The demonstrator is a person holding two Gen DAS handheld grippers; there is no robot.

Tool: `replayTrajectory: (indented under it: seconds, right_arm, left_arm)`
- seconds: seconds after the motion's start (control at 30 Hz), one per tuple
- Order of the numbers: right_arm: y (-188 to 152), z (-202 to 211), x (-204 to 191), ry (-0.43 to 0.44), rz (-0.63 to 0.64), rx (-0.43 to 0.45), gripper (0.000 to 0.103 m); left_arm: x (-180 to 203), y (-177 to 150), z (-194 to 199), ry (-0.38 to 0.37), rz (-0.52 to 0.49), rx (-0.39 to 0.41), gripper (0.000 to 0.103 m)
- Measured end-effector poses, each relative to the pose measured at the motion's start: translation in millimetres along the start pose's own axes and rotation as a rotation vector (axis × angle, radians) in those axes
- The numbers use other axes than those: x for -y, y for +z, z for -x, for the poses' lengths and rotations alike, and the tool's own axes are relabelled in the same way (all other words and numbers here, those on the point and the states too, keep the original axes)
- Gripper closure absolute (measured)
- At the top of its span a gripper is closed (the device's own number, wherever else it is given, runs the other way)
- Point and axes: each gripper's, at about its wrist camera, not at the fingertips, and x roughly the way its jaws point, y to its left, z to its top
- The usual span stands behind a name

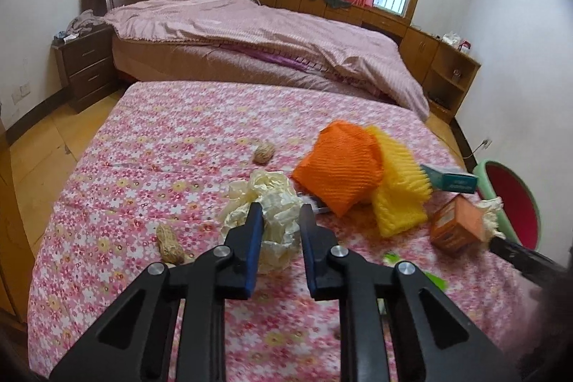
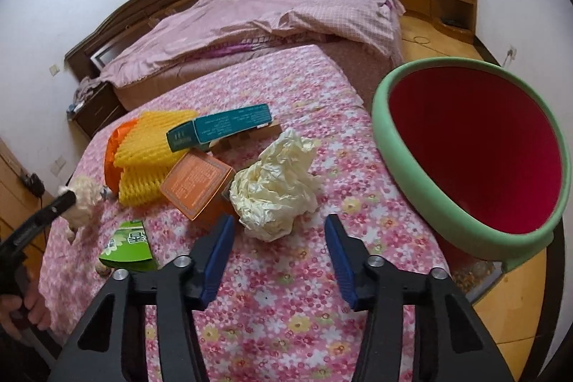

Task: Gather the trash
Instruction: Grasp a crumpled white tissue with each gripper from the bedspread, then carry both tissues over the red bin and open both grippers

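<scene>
A cream crumpled paper wad [image 1: 266, 190] lies on the pink flowered bedspread [image 1: 150, 167], and my left gripper [image 1: 281, 213] is shut on it, its blue pads pressing the wad's near side. That wad [image 2: 84, 199] also shows at the far left of the right wrist view. A second cream wad [image 2: 275, 185] lies just ahead of my right gripper [image 2: 279, 226], which stands open with only the wad's lower edge between its tips. The bin, with a green rim [image 2: 390, 145] and a red inside, stands at the bed's right edge.
Orange foam net [image 1: 340, 167], yellow foam net [image 1: 397, 199], a teal box [image 2: 218, 127] and an orange box [image 2: 195, 185] lie in a heap mid-bed. A green packet [image 2: 130, 244] and two peanuts [image 1: 170, 244] [image 1: 264, 152] lie nearby. A larger bed [image 1: 250, 34] stands behind.
</scene>
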Motion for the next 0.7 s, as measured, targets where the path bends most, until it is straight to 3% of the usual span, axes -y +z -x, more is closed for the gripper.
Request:
replayTrajectory:
  seconds: [0.1,0.27,0.4,0.7]
  right_arm:
    - [4,-9,-3,-0.009,0.027,-0.008,0.055]
    - [8,-17,0,0.034,0.022,-0.020,0.087]
    - [5,-4,1,0.054,0.027,0.017,0.094]
    - [-3,59,27,0.067,-0.032,0.133,0.094]
  left_arm:
    - [8,0,13,-0.019,0.004,0.017,0.083]
    - [20,-1,32,-0.045,-0.001,0.035,0.083]
    - [36,1,45,-0.076,-0.014,0.044,0.083]
    - [90,8,68,-0.177,-0.087,0.052,0.083]
